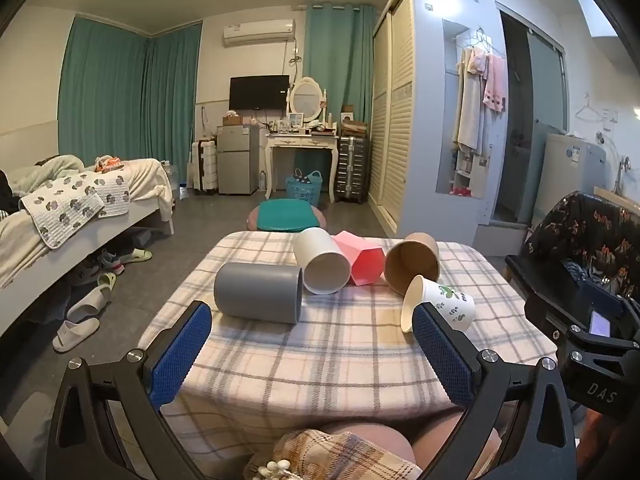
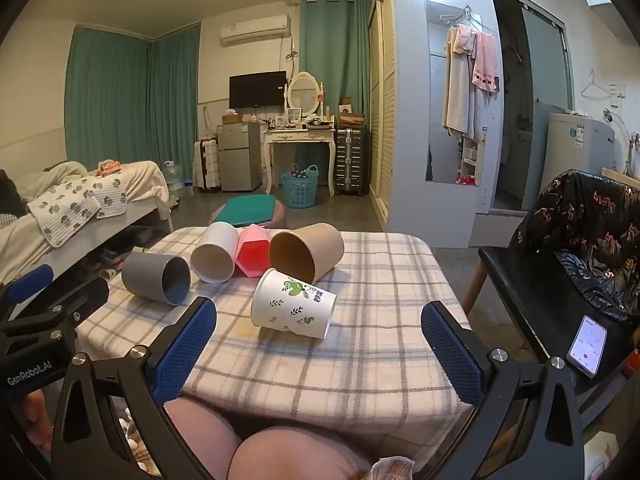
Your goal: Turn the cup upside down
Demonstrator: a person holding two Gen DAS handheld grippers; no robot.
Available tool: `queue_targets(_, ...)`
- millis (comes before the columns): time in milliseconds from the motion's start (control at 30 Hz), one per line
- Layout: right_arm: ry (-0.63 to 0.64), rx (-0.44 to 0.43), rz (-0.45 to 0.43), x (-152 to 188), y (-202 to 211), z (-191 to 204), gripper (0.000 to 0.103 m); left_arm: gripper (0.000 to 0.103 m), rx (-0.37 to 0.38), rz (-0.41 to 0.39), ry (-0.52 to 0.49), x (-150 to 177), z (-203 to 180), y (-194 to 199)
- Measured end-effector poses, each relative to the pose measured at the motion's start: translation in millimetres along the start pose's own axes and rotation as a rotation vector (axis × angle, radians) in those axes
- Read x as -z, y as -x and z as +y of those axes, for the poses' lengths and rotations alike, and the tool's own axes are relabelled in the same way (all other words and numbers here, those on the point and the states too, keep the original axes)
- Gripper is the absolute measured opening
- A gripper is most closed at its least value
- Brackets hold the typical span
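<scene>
Several cups lie on their sides on the checked tablecloth [image 1: 320,360]: a grey cup [image 1: 258,293] [image 2: 156,278], a white cup [image 1: 320,260] [image 2: 214,252], a pink faceted cup [image 1: 360,258] [image 2: 252,254], a brown paper cup [image 1: 414,262] [image 2: 306,252] and a white paper cup with green leaf print [image 1: 440,303] [image 2: 294,304]. My left gripper [image 1: 312,324] is open and empty, hovering near the table's front, short of the grey cup. My right gripper [image 2: 319,322] is open and empty, with the leaf-print cup just beyond its fingertips.
A black chair [image 2: 532,300] with a patterned bag and a phone [image 2: 588,346] stands right of the table. A bed [image 1: 60,216] is on the left with slippers [image 1: 76,332] on the floor. The person's knees [image 2: 260,452] are under the near edge.
</scene>
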State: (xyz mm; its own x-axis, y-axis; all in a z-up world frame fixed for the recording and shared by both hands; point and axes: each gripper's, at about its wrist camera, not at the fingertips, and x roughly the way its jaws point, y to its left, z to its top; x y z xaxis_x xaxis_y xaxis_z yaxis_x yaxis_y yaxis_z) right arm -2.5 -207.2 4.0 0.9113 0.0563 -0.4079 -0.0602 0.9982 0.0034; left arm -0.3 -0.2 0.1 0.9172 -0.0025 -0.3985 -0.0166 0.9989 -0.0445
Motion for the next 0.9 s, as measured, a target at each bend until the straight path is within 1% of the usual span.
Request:
queue_targets(67, -0.002, -0.001, 0.003, -0.1, -0.5, -0.1, 0.103, 0.103, 0.009, 0.001, 0.002, 0.3, -0.8, 0.3)
queue_targets(133, -0.002, 0.0, 0.001, -0.1, -0.5, -0.3, 0.103, 0.103, 0.0, 0.009, 0.015, -0.2, 3.6, -1.5)
queue_targets(900, -0.004, -0.002, 0.012, 0.3, 0.3, -0.3, 0.103, 0.103, -0.002, 0.01, 0.014, 0.8, 4.2, -3.1)
